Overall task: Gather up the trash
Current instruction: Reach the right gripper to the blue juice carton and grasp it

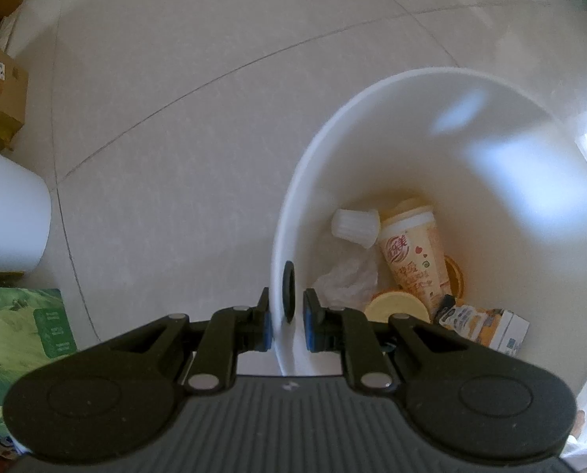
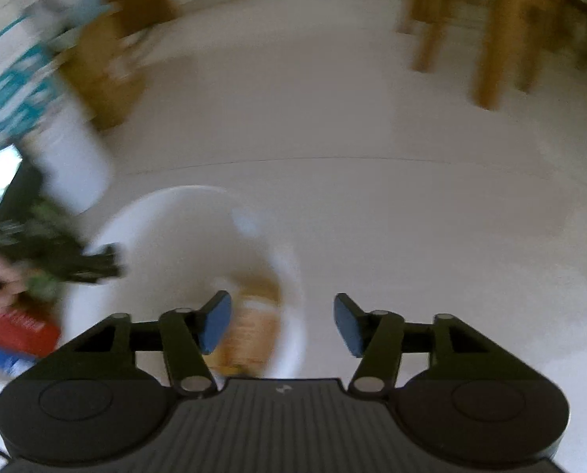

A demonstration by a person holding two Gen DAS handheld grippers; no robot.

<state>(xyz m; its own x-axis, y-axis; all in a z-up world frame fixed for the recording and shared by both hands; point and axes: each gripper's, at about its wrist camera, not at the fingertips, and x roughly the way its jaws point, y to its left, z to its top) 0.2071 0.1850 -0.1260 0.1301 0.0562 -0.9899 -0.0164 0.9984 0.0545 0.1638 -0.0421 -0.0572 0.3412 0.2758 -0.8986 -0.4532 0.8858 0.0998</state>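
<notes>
My left tongs (image 1: 286, 321) are clenched on the rim of the white bin (image 1: 470, 79), one pad outside the wall and one inside, with a small black ring (image 1: 289, 291) sitting on that rim right between them. My right tongs (image 2: 281, 323) stand released with nothing between the blue pads (image 2: 214, 327), hanging above the bin's near edge in a badly smeared view. The trash lies at the bottom of the bin, just ahead of and below my left tongs: a tall paper drink cup (image 1: 413, 252) on its side, a ribbed translucent plastic cup (image 1: 354, 225) touching its top, a crumpled clear plastic wrapper (image 1: 348, 276), a round yellow lid (image 1: 395, 307) and a small printed carton (image 1: 486, 325) nearest my right-hand pad. I judge all of it light and easily crushed: the paper cup should give under a hard squeeze, so I would take it across the middle of its body, gently; the ribbed cup looks thin and springy (likely to pop out of a careless pinch); the wrapper is limp and needs a bunched fold caught between the pads. The bin itself looks like stiff, smooth plastic, light with so little inside, and a grip on its thin rim could slip or tilt it, so I would keep the hold square to the wall. Beyond the tongs the tiled floor (image 1: 214, 98) shows no loose litter that I can make out.
</notes>
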